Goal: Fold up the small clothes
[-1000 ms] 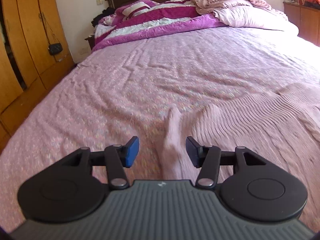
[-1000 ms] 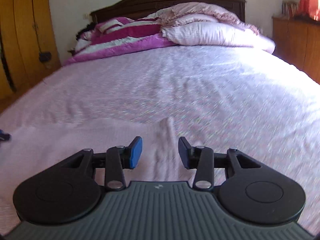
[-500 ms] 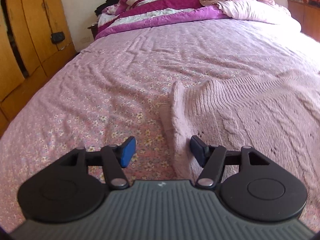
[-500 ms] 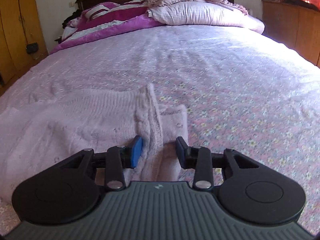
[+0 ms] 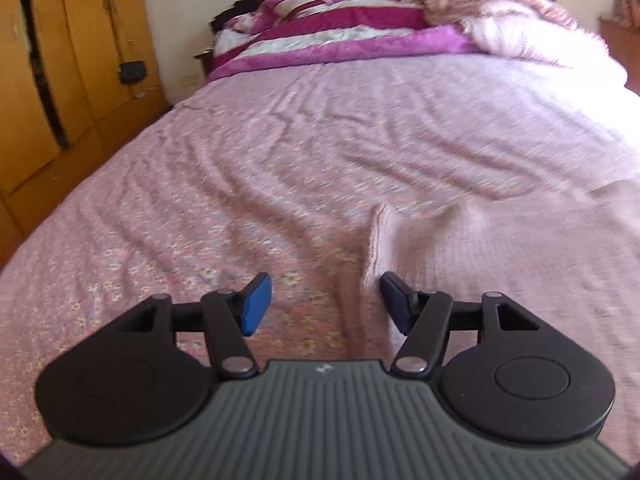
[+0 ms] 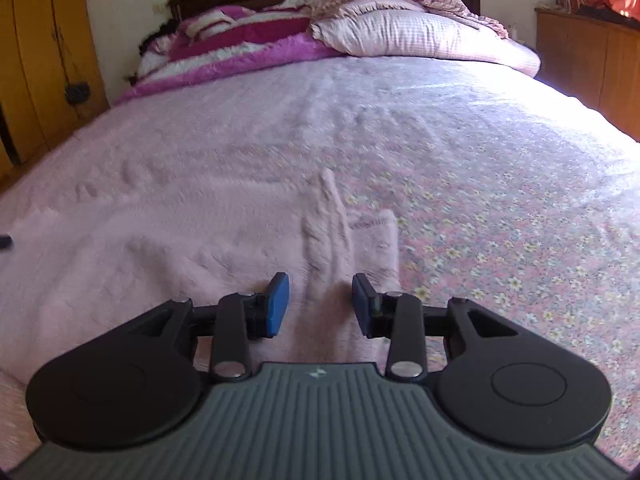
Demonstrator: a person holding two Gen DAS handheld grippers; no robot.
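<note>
Both the left gripper (image 5: 326, 302) and right gripper (image 6: 321, 304), jaws parted, straddle raised edges of a pale pink knitted garment (image 6: 168, 256), with bare floral pink bedspread (image 5: 248, 168) toward twelve o'clock.

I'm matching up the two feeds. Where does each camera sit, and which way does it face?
Left wrist: on the left tool, facing up the bed over the pink knit's left edge; only its fingers show.
Right wrist: on the right tool, astride the knit's right edge.
Shared: knit, bed, pillows, wardrobe.

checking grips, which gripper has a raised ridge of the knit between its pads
The right gripper: the pink knit ridge rises between its pads. The left gripper straddles mostly floral bedsheet.
</note>
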